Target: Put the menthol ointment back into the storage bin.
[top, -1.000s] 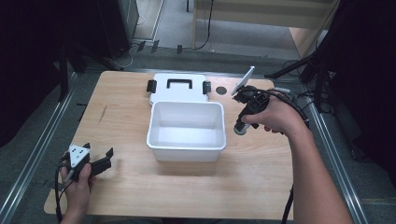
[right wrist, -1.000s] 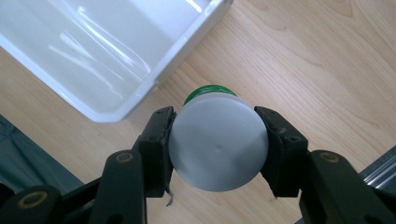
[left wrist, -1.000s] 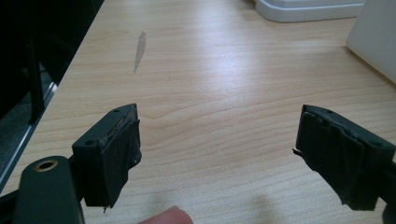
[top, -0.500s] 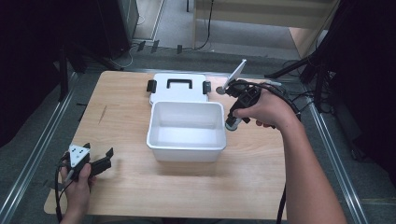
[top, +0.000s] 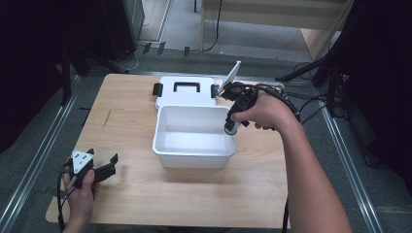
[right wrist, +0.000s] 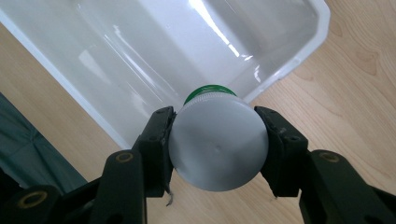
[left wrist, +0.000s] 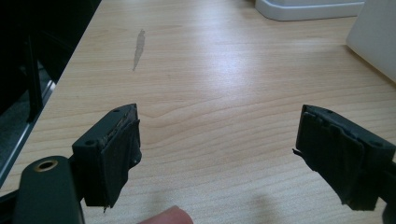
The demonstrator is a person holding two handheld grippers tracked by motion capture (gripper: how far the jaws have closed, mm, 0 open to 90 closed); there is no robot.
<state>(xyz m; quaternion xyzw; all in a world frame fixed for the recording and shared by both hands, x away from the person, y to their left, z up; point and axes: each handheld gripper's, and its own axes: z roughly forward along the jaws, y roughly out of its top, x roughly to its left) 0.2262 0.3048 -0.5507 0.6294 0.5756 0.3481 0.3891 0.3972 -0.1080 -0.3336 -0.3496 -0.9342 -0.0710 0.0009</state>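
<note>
High view: a light wooden table (top: 145, 194) stands on grey floor (top: 29, 150).

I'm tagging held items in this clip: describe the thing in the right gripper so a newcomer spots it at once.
Start at the white bin in the middle of the table. At its right rim a hand holds the right gripper, jaws pointing down. Clamped between them is a small jar with a round white cap and a green band below it, the only green thing here.
</note>
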